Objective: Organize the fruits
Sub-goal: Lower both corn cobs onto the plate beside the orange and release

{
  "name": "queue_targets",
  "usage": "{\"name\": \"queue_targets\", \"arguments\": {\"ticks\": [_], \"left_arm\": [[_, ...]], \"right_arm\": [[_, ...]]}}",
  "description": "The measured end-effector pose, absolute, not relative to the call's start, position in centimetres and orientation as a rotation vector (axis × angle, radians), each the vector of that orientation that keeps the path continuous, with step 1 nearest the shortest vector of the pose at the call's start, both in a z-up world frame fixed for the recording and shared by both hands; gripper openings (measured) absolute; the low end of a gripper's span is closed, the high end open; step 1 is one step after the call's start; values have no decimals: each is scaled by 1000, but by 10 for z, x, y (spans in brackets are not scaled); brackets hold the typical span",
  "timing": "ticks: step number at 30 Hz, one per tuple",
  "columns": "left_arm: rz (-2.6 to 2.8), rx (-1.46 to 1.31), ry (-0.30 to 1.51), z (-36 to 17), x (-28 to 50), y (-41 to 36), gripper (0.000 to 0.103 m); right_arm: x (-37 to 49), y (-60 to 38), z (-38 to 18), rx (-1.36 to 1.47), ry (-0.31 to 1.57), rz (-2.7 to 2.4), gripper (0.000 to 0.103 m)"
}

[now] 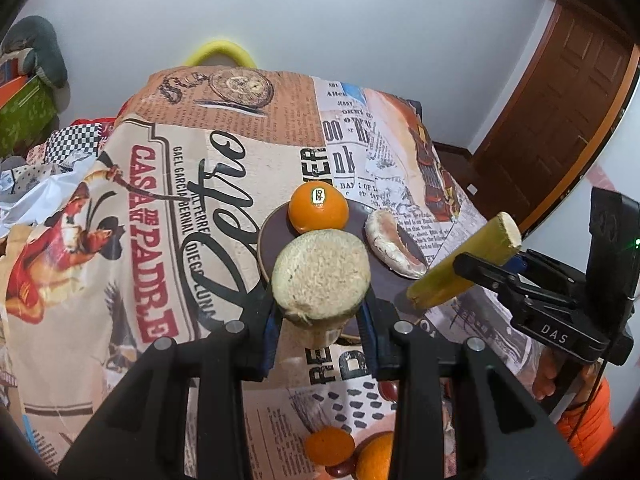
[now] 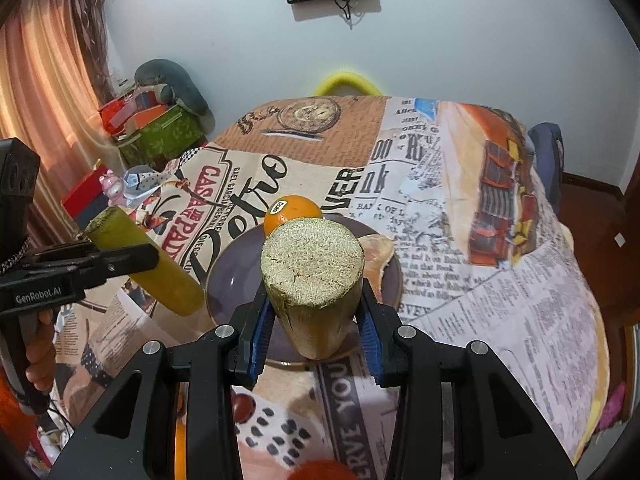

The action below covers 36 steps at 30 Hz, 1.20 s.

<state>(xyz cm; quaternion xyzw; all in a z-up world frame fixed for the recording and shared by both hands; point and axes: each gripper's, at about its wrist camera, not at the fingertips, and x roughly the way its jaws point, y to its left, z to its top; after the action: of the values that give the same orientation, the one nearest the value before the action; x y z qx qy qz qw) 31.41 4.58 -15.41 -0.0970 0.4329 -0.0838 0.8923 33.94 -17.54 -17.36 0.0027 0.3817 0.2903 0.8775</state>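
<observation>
Two cane pieces held above a dark plate on a newsprint-cloth surface.
We list: left tool [image 1: 320, 320] clamped on a sugarcane piece [image 1: 320, 276]; right tool [image 2: 316, 328] clamped on a second cane piece [image 2: 316, 276]. Plate [image 2: 232, 276] carries an orange [image 2: 294, 210] and peeled fruit [image 1: 394, 242]. Beyond the plate, bare cloth [image 2: 500, 280] reaches the surface's edges, then a white wall [image 2: 440, 40].

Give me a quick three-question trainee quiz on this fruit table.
1. True or false: the orange on the plate carries a sticker.
2. What do the left gripper and the right gripper hold in their jaws?
3. Besides the orange, the plate holds: A) a pale piece, B) two bananas, C) nothing.
Key: 1 true; 2 the left stalk piece and the right stalk piece; 3 A.
</observation>
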Motion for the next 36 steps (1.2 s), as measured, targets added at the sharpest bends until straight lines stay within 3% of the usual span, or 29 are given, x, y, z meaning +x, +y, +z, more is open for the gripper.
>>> {"name": "queue_targets", "arguments": {"ticks": [25,36], "left_arm": [[-173,-224,910,-186,367,39,35],[-135,-273,941,-201,380,48,38]], "right_arm": [[387,-145,-197,-33,876,654,36],[403,-136,-208,-53,928,604,41]]}}
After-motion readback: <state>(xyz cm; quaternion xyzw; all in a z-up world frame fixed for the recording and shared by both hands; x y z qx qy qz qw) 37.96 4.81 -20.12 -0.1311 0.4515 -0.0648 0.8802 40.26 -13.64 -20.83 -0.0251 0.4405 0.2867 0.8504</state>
